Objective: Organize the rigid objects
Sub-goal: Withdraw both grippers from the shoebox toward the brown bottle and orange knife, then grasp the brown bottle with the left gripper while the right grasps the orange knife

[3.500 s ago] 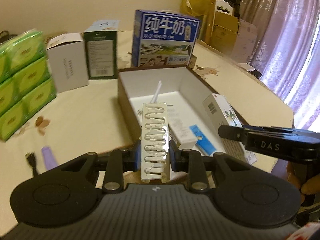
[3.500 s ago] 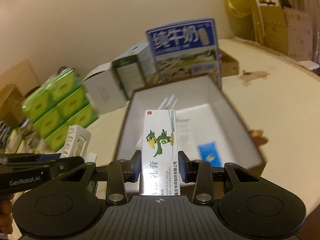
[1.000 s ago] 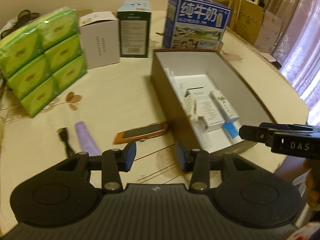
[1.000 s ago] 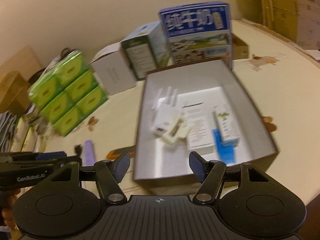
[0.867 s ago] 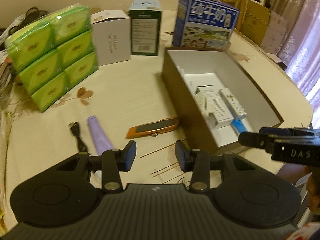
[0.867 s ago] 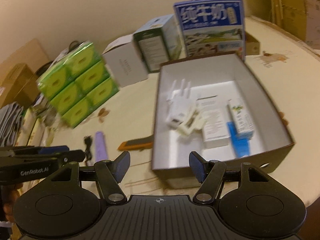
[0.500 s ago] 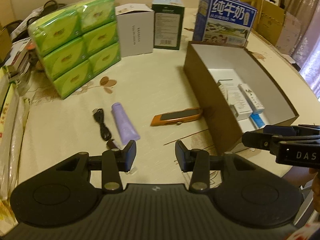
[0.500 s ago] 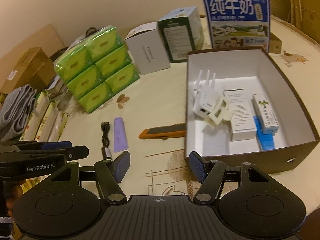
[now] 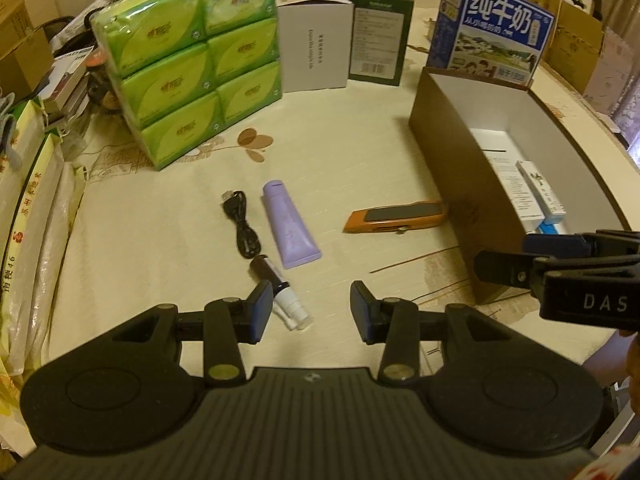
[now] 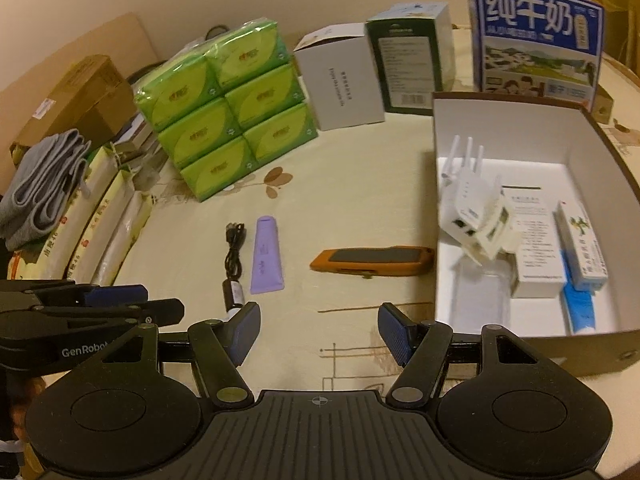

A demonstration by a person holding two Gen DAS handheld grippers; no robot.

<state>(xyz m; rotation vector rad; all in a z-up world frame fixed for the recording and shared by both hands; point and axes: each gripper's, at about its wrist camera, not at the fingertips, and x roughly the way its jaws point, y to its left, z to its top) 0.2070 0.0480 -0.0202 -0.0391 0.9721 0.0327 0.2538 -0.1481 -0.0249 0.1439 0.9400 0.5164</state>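
Note:
An open brown box (image 10: 592, 120) with a white inside stands at the right; its wall also shows in the left wrist view (image 9: 444, 148). In it lie a white router (image 10: 472, 200), a white clip rack (image 10: 494, 236), white cartons (image 10: 532, 240) and a blue tube (image 10: 578, 308). On the tablecloth lie an orange utility knife (image 9: 396, 216), a purple tube (image 9: 288, 224), a black cable (image 9: 240, 224) and a small dark bottle (image 9: 276, 280). My left gripper (image 9: 312, 312) is open and empty just above the bottle. My right gripper (image 10: 320, 330) is open and empty near the table's front edge.
A green tissue pack (image 9: 188, 56), a white box (image 9: 316, 56), a dark green box (image 9: 378, 40) and a blue milk carton (image 9: 496, 32) stand along the back. Books and bags (image 9: 32, 208) are stacked at the left edge. Cardboard boxes (image 10: 80, 92) sit behind.
Both grippers let go of the clip rack and the carton into the box, then pulled back and up toward the left. The loose items on the cloth came into view.

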